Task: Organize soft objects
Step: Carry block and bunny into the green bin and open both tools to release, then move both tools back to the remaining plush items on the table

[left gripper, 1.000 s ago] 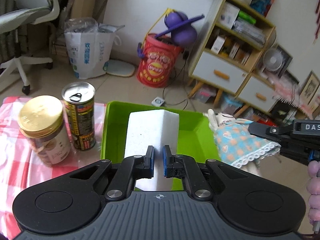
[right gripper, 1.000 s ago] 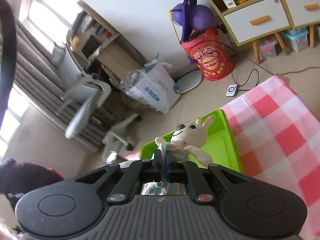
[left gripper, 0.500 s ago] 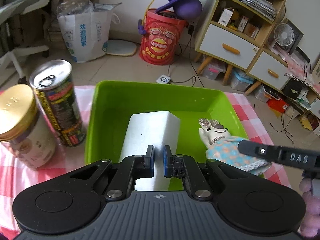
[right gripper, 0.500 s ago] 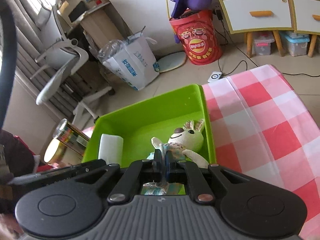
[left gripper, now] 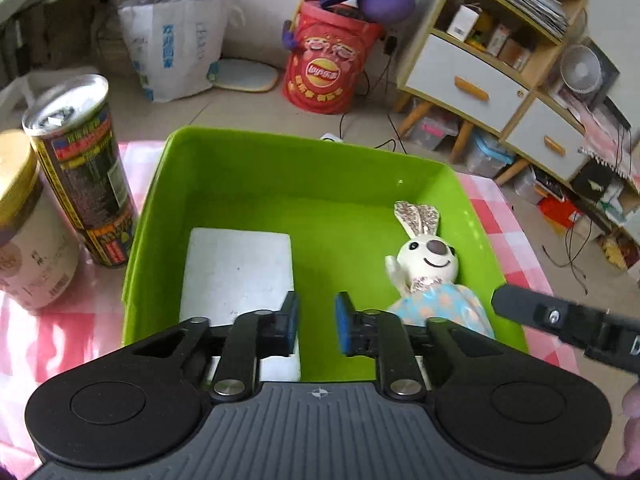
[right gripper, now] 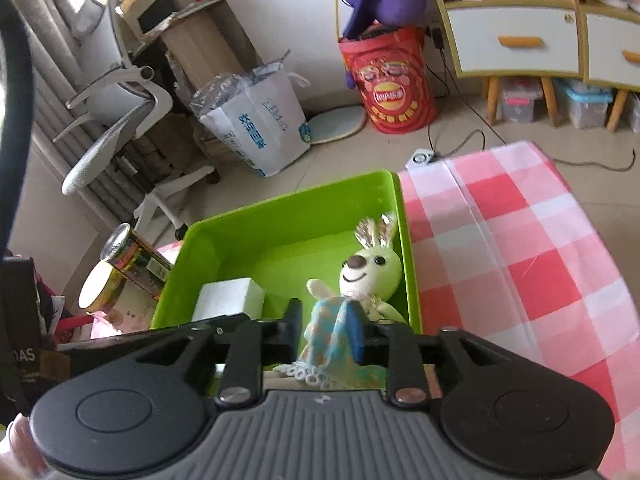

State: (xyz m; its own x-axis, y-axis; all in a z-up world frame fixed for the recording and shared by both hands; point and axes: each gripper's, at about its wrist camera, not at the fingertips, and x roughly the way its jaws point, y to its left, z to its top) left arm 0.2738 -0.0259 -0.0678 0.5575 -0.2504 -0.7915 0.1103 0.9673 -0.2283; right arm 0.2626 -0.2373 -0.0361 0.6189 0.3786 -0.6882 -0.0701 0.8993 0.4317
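A white foam block lies flat in the left half of the green bin. My left gripper is open just above the bin's near edge, its left finger over the block's near end. A plush rabbit in a blue dress lies on its back in the bin's right half. In the right wrist view the rabbit lies in the bin and my right gripper is open, its pads either side of the dress. The foam block shows there too.
A tall drink can and a gold-lidded jar stand left of the bin on the pink checked cloth. Beyond the table are a red snack bucket, a white bag and a drawer cabinet.
Both grippers lowered into the bin and opened. The foam block left my left gripper and lies flat. The rabbit left my right gripper and lies in the bin.
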